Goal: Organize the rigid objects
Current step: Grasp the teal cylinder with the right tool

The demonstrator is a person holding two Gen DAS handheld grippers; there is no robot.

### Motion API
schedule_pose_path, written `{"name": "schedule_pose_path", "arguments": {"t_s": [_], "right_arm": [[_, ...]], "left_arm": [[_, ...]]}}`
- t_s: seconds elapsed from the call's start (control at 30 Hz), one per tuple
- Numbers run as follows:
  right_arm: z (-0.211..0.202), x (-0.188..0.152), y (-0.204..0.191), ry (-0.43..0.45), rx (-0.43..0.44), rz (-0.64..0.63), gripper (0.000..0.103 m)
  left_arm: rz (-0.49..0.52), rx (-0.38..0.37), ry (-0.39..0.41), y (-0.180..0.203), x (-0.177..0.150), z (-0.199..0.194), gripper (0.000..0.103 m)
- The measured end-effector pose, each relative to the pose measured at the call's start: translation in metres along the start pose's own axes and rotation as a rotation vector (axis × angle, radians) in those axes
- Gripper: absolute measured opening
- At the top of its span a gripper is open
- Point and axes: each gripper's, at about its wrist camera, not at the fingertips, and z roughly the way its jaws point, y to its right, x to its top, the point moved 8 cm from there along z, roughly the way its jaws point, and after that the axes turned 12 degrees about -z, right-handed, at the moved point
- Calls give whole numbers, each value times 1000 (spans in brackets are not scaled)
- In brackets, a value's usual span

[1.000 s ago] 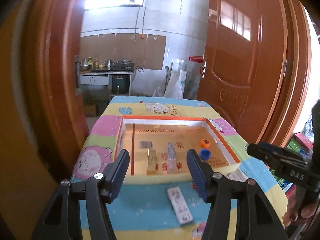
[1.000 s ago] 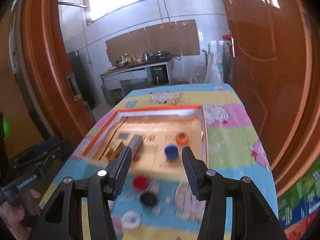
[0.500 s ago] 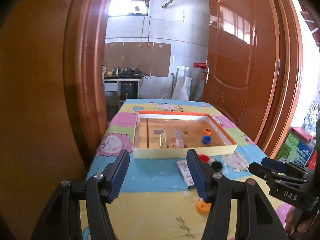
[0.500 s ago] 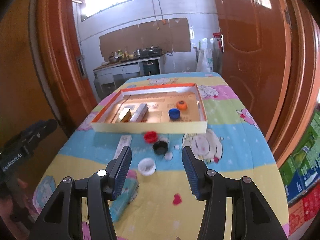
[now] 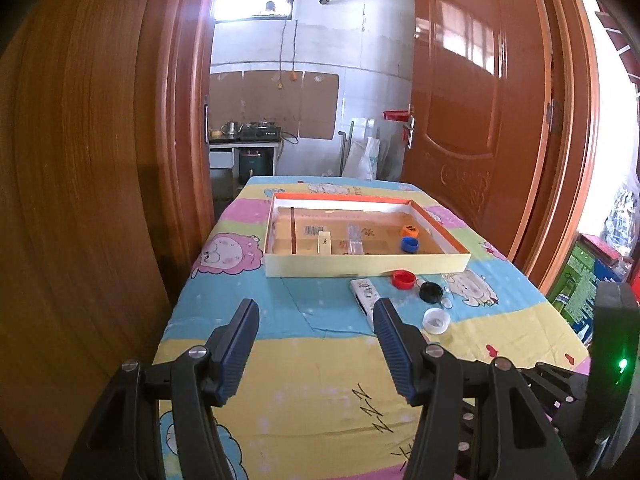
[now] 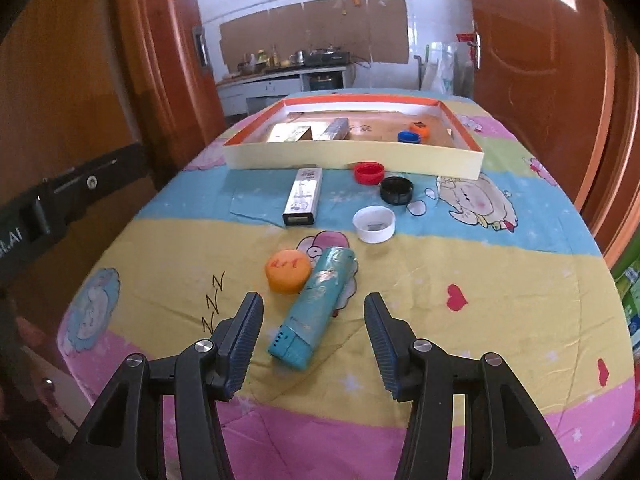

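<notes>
A shallow cardboard tray with an orange rim sits at the far half of the table; inside lie two small boxes, an orange cap and a blue cap. In front of it lie a white box, a red cap, a black cap, a white cap, an orange cap and a teal box. My right gripper is open just above the teal box's near end, nothing between its jaws. My left gripper is open and empty over the table.
The table carries a cartoon-print cloth. Wooden doors flank it on both sides. Coloured cartons stand on the floor at the right. The other gripper's body shows at the left edge of the right wrist view.
Both grippers have pulled back from the tray toward the table's near end and lowered. The teal box and near orange cap have come into the right wrist view. Jaws unchanged.
</notes>
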Motion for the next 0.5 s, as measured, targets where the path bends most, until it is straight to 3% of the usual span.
{"name": "schedule_pose_path", "arguments": {"t_s": [0.2,0.27,0.33,0.5], "right_arm": [[17,-2,-4,-50,-50,-40,54],[18,-2,-4,-53,-75,-58,44],[18,-1,-1,-55,-94,-63,27],[17,-4,15,-59,-94,-32,23]], "left_arm": [[-10,-3,-16,-6,-5,4,59],[-9,-2,-22,-7,-6,5,59],[-6,-8,-30,-7,-8,7,59],[38,-51,-56,5,-15,11,59]]}}
